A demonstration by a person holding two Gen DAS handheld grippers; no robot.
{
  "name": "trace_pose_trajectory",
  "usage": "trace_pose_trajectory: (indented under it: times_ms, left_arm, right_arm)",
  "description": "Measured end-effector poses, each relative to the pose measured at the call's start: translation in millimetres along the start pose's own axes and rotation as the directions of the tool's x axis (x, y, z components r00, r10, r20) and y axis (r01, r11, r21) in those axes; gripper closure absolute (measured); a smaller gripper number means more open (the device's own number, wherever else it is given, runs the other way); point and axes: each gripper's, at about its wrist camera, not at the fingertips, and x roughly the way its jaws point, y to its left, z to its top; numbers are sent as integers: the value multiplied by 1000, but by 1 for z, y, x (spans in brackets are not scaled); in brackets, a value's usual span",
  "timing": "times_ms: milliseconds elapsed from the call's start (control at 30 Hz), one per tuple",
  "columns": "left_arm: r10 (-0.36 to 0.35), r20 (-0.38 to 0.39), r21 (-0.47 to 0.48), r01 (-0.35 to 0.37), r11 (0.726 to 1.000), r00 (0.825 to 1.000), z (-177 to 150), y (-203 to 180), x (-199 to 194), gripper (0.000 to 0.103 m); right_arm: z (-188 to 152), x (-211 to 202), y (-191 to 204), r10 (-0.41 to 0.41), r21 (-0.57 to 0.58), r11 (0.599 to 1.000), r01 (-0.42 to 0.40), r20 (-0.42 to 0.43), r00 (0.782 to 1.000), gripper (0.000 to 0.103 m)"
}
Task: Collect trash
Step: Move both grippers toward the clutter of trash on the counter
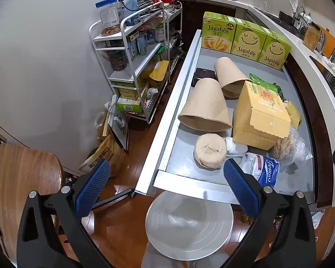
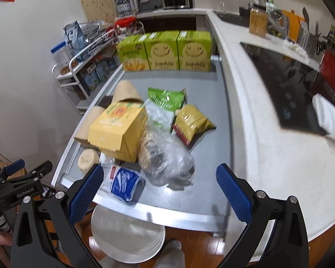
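With both tongs (image 1: 166, 186) (image 2: 157, 187) apart and empty, we judge the crinkly plastic bag (image 2: 167, 163) light, slippery, best pinched at its bunched top.

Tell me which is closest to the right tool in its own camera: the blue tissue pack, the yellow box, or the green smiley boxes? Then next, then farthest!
1. The blue tissue pack is nearest, at the table's front edge by the right tool.
2. The yellow box comes next, mid-table on the left.
3. The green smiley boxes are farthest, lined along the table's back end.
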Motion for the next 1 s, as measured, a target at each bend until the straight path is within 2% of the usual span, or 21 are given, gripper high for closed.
trace_pose_trajectory:
  times_ms: [100,433,567,700,867,1000]
  left_arm:
    - [-33,-8,7,34,999,999,0,9,6,1]
    - [-60,-62,89,65,994,996,15,32,34,1]
    - [-94,-96,94,103,990,991,19,38,48,1]
    - [-95,-102,136,109,985,990,22,37,55,1]
    - [-101,-101,164,116,979,990,27,39,62,1]
    - [-140,-99,159,155,975,985,34,41,62,1]
  right_arm:
    - [-8,9,2,7,23,1000,-6,-27,1000,4]
    - [-16,23,23,-44,136,989,51,-50,998,4]
    - [-12,28,40,-90,114,989,95,-49,995,4]
    - [-12,42,48,-137,80,987,142,-61,989,4]
    - [-12,61,49,-186,20,982,188,-79,979,4]
    - [-2,69,42,-194,19,980,196,-80,978,5]
